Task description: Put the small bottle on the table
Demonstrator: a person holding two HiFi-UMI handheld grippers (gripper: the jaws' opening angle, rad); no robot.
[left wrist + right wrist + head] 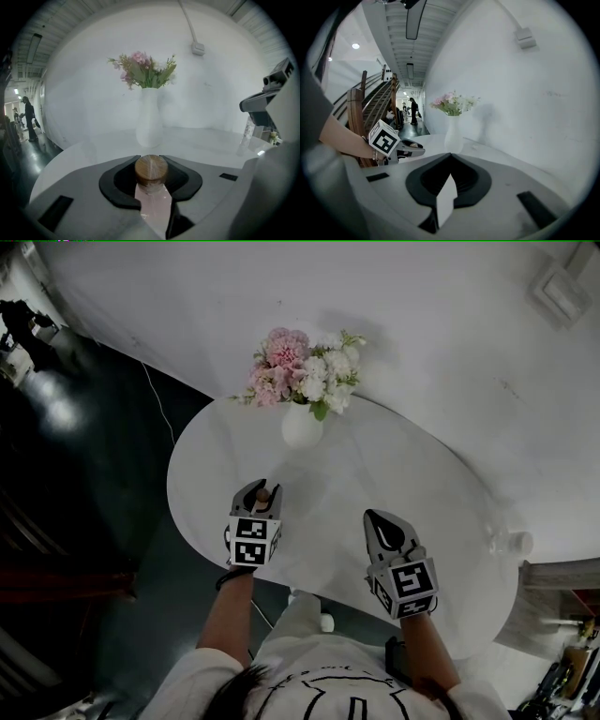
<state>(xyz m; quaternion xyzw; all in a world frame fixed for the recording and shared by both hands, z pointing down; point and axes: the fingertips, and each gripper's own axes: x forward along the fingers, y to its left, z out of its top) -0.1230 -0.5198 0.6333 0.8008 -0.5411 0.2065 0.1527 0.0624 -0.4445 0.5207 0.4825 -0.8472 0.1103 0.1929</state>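
The small bottle point(151, 169), which has a round wooden cap and a pale pink body, sits between the jaws of the left gripper point(260, 491). The jaws are partly closed and their black pads press on both sides of it just below the cap, so the gripper has a firm hold of it. From the head view the bottle is over the near left part of the white table point(412, 474), in front of the white vase point(302, 426) with the pink and white flowers point(305, 367). No view shows whether its bottom already touches the surface. The right gripper point(380, 521) is beside it over the near right part of the table, its jaws are together and there is nothing between them. I judge that the step in hand is to set the bottle down. To do it well, the left gripper should bring the bottle straight down and upright until the bottom rests flat on the table. Only then should the jaws open, slowly and equally, so that neither pad pushes the cap to one side. The bottle looks narrow and light, so it may tip easily. The spot should be well apart from the vase and not too close to the table's edge.
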